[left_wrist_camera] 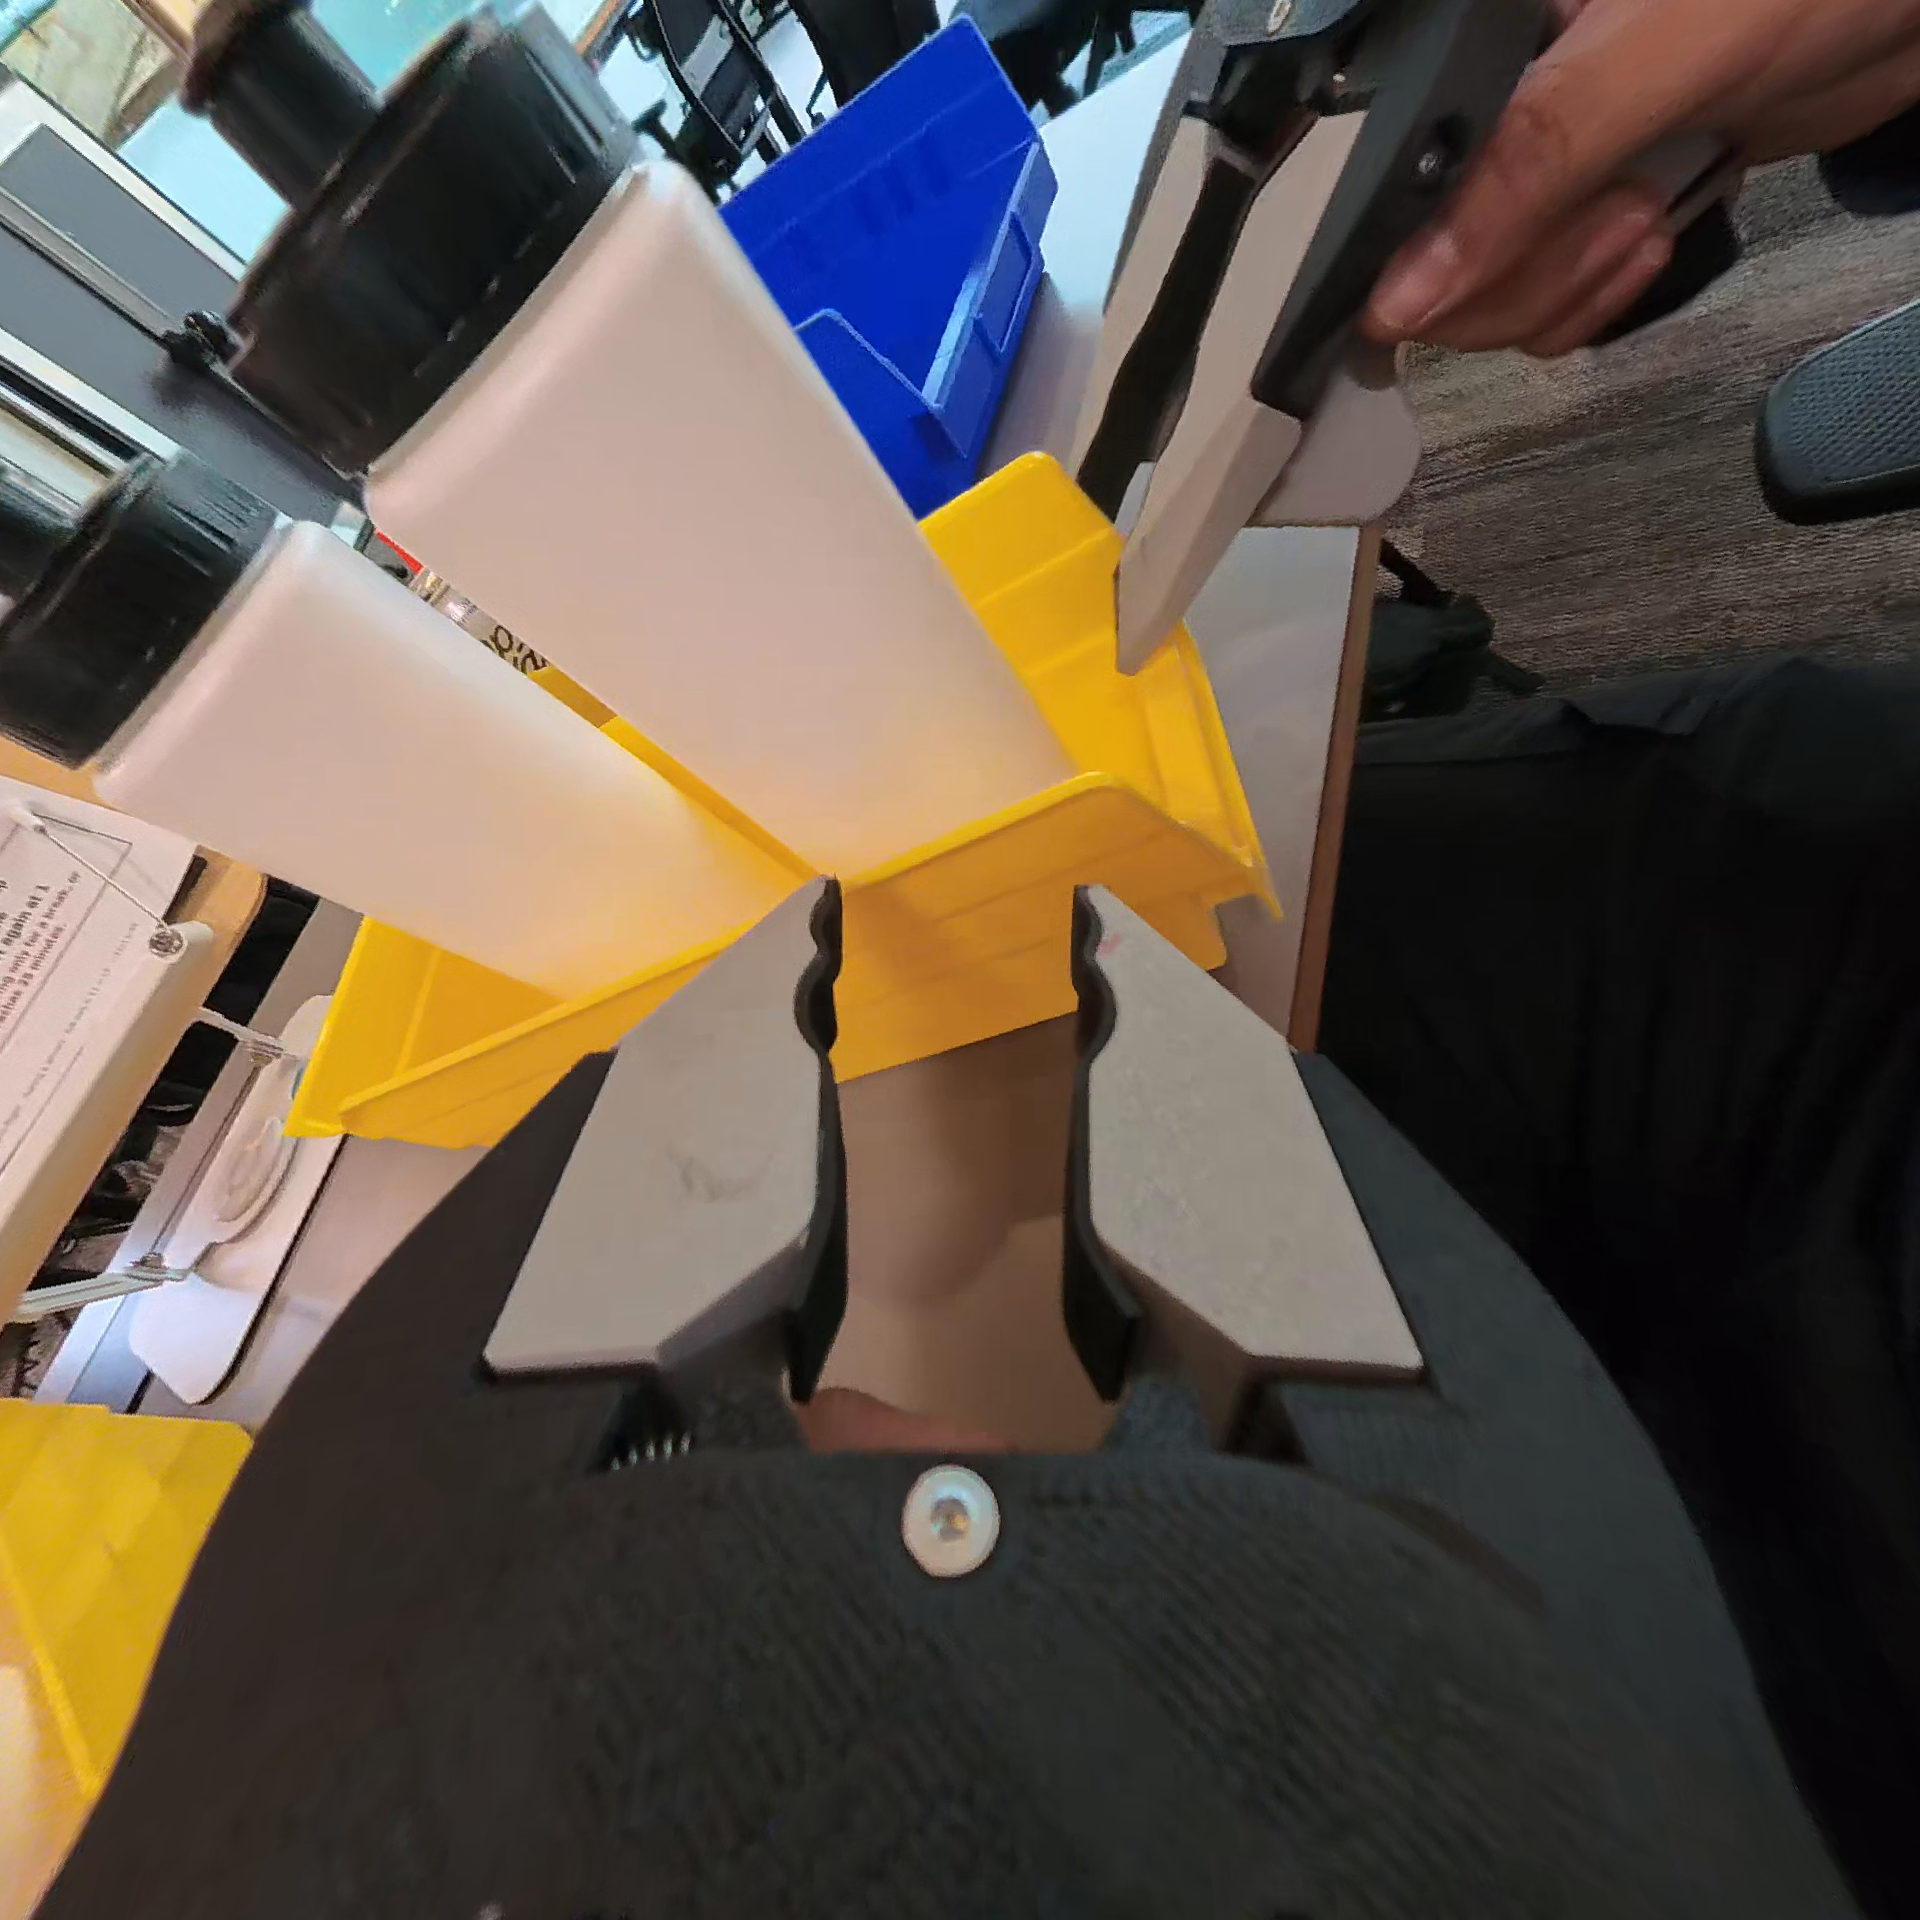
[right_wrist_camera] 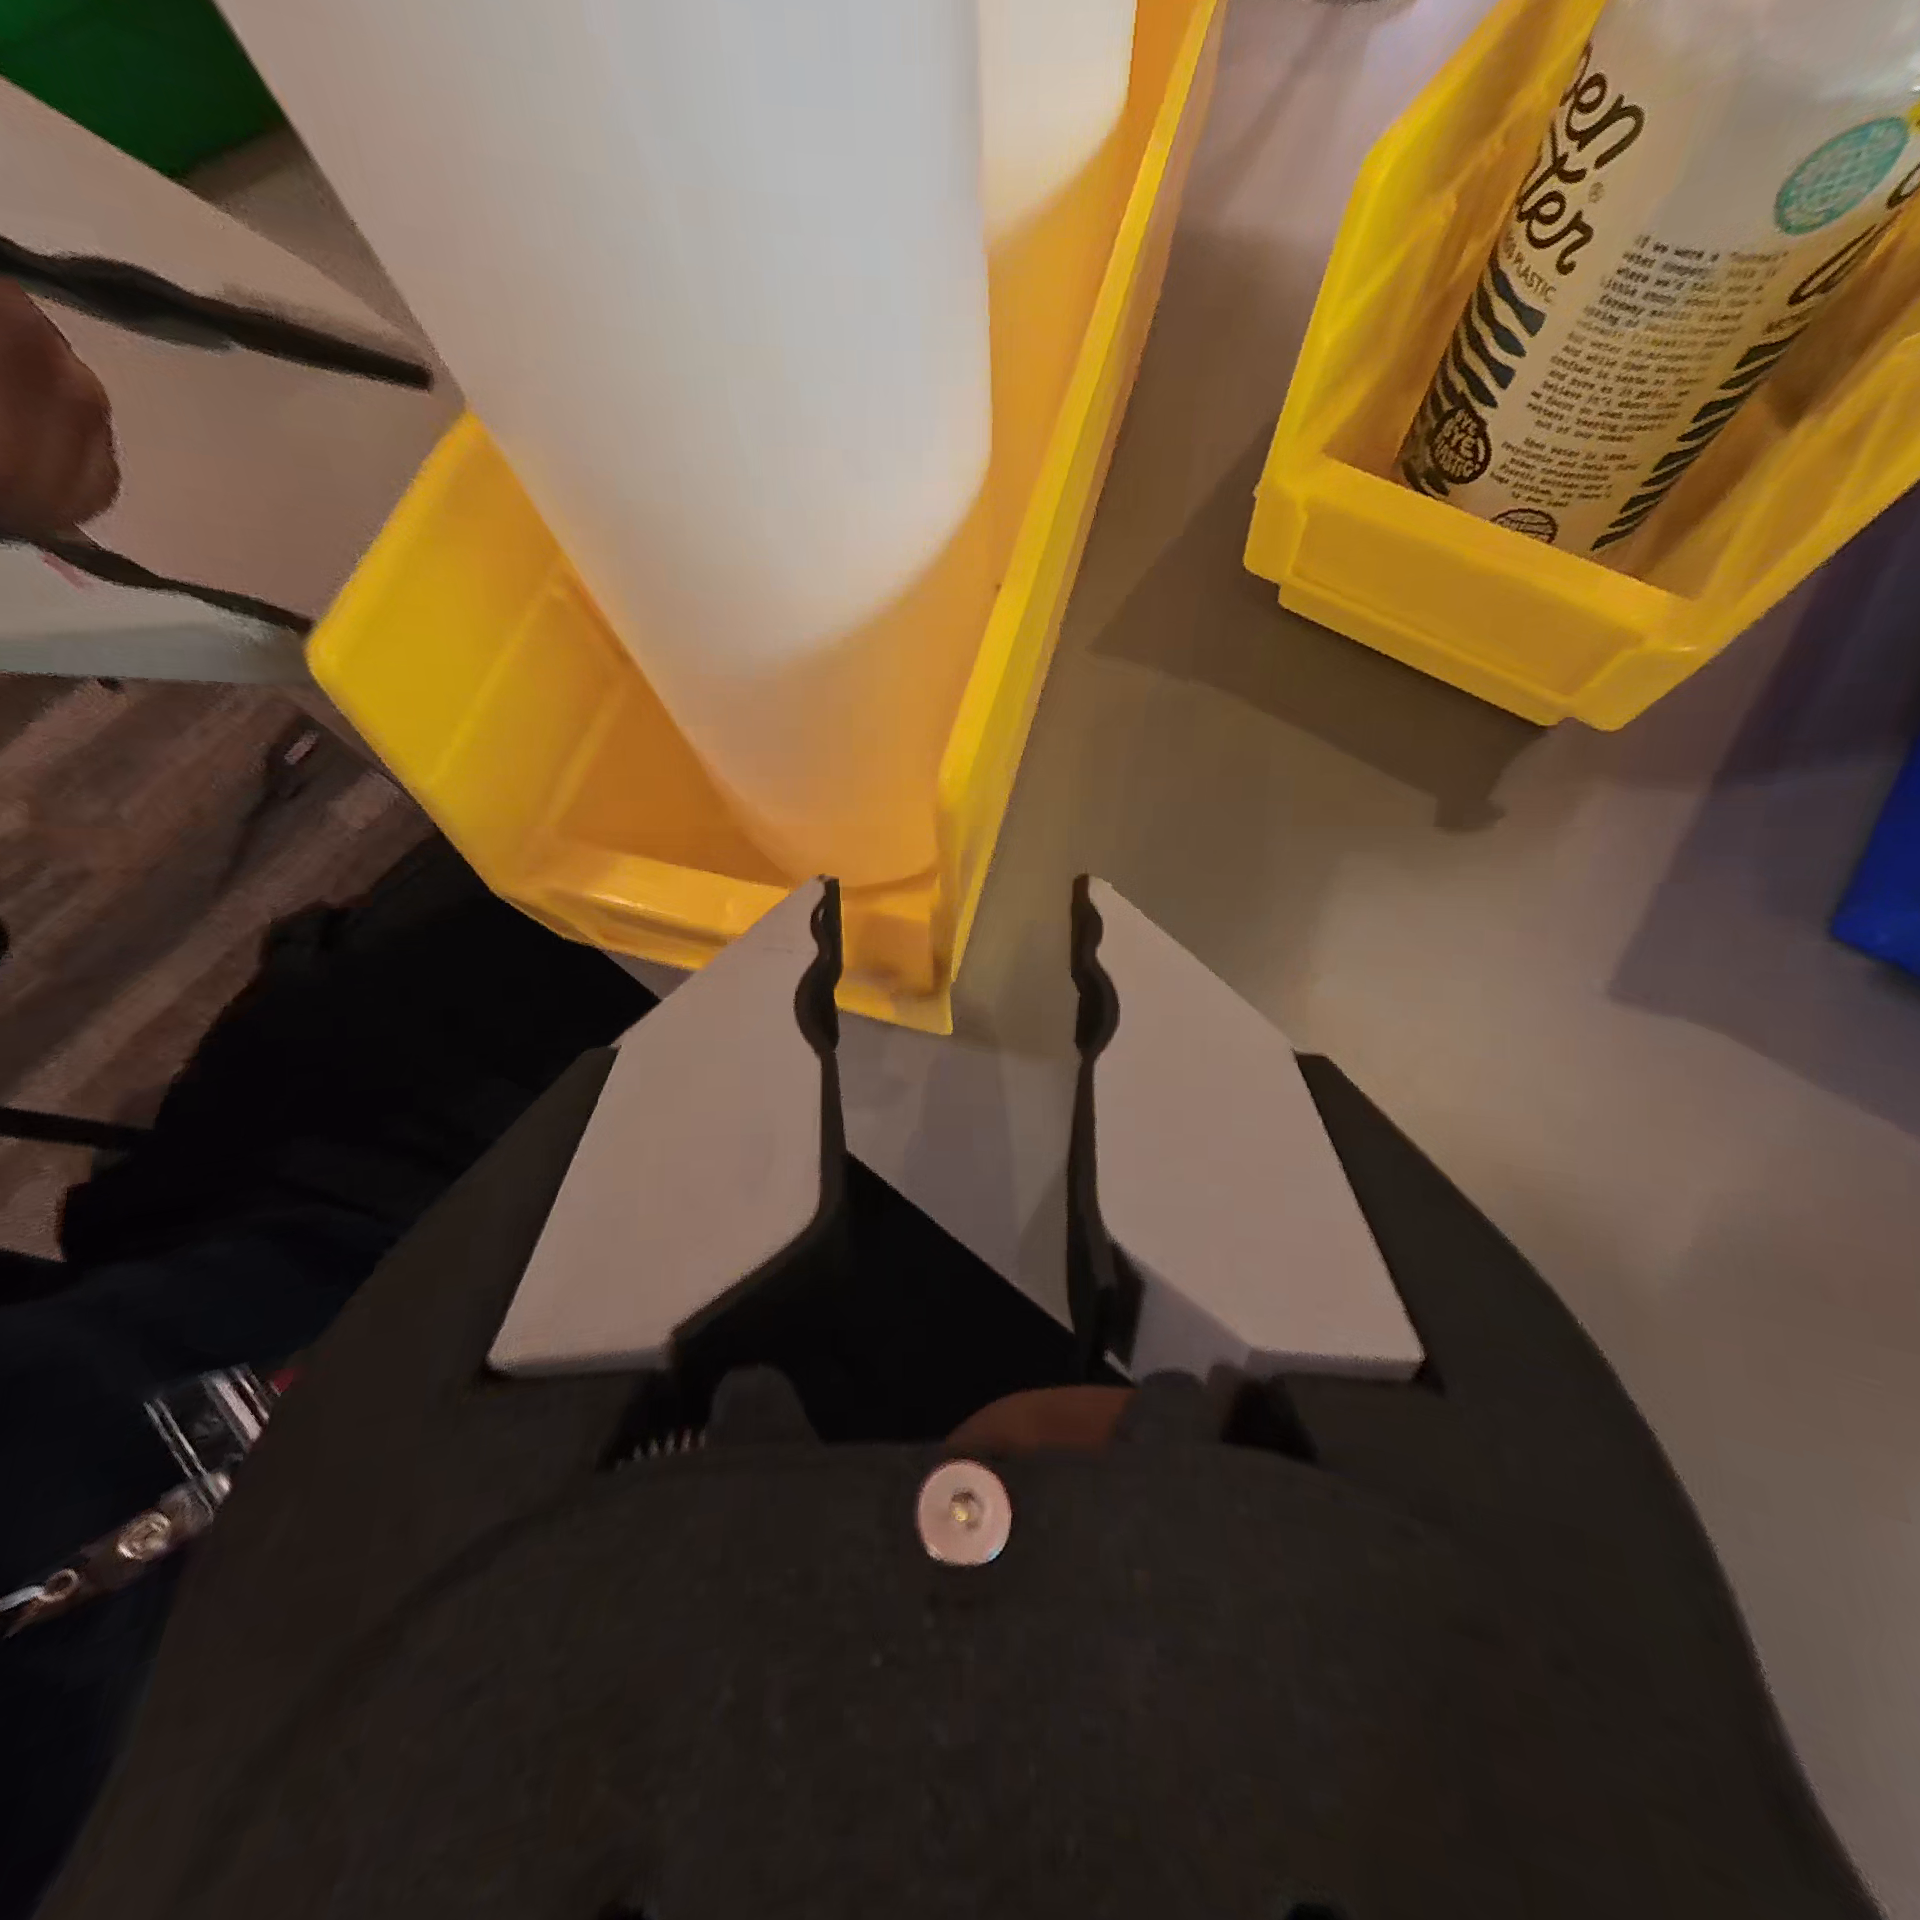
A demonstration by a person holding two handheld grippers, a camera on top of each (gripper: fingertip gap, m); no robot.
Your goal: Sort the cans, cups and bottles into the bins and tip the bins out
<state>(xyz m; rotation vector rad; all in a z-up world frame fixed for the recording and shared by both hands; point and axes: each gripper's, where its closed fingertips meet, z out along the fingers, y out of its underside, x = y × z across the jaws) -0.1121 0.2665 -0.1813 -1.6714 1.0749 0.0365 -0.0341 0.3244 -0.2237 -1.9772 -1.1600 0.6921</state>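
A yellow bin [left_wrist_camera: 1039,821] holds two tall white bottles with black caps, one larger [left_wrist_camera: 675,499] and one smaller [left_wrist_camera: 416,769], both leaning. My left gripper [left_wrist_camera: 956,914] is open, its tips at the bin's near wall. My right gripper [left_wrist_camera: 1132,613], held by a hand, reaches down to the bin's far corner. In the right wrist view my right gripper [right_wrist_camera: 956,914] is open, its tips either side of the yellow bin's [right_wrist_camera: 468,623] corner wall. A white bottle [right_wrist_camera: 727,364] stands just behind that wall.
A second yellow bin [right_wrist_camera: 1455,582] to the right holds printed bottles [right_wrist_camera: 1590,312]. A blue bin [left_wrist_camera: 904,239] lies behind the first bin. Another yellow bin [left_wrist_camera: 83,1558] shows at lower left. The table edge [left_wrist_camera: 1335,779] runs close by on the right.
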